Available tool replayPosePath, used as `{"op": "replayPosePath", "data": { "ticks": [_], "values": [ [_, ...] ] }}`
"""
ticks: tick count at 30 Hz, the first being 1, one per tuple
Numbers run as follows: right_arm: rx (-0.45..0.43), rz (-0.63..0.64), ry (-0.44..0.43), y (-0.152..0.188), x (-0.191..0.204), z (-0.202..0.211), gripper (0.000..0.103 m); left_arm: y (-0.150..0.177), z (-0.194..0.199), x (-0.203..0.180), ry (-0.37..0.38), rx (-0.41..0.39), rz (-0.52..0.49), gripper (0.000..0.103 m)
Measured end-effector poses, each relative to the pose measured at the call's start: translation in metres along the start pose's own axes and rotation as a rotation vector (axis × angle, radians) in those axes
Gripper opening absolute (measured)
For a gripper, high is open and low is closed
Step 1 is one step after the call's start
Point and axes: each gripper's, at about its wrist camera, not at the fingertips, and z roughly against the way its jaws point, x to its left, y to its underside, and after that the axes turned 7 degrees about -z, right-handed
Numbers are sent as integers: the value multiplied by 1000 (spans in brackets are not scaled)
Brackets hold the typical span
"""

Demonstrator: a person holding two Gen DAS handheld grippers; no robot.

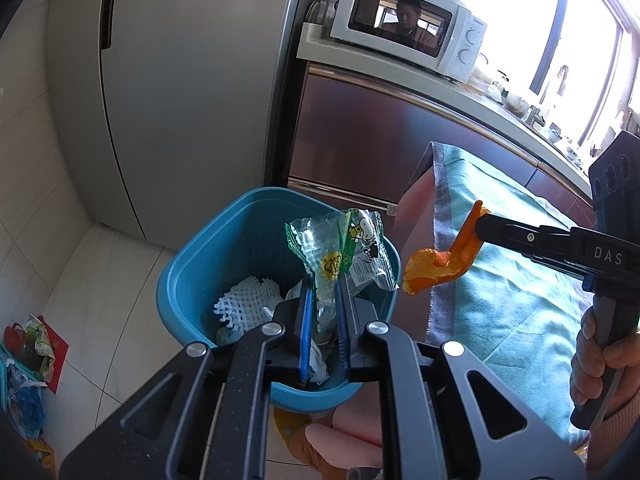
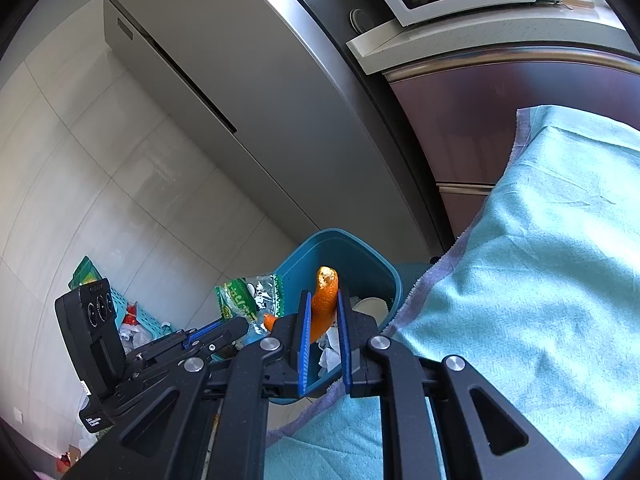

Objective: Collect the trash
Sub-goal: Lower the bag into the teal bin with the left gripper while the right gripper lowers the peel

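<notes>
My left tongs [image 1: 325, 300] are closed on a crumpled clear plastic snack wrapper with green edges and cartoon print [image 1: 340, 254], holding it directly above the open blue plastic trash bin [image 1: 192, 264]. Below their tips, inside the bin, lie a white foam fruit net [image 1: 244, 300] and what seems to be crumpled white paper, partly hidden by the fingers. My right tongs [image 2: 324, 320] pinch a curled strip of orange citrus peel [image 2: 325, 300] between their blue pads [image 2: 304, 340], with its tip standing up past them. The peel hangs just beside the bin's rim, to the right of my left tongs, over the edge of a table draped in teal cloth [image 1: 508, 280].
</notes>
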Motion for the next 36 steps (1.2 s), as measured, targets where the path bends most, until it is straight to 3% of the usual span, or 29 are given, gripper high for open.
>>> {"op": "replayPosePath", "data": {
  "ticks": [36],
  "values": [
    [59,12,27,-1,8,-33,12,2,-30,8,-25,44,40,11]
  ]
}}
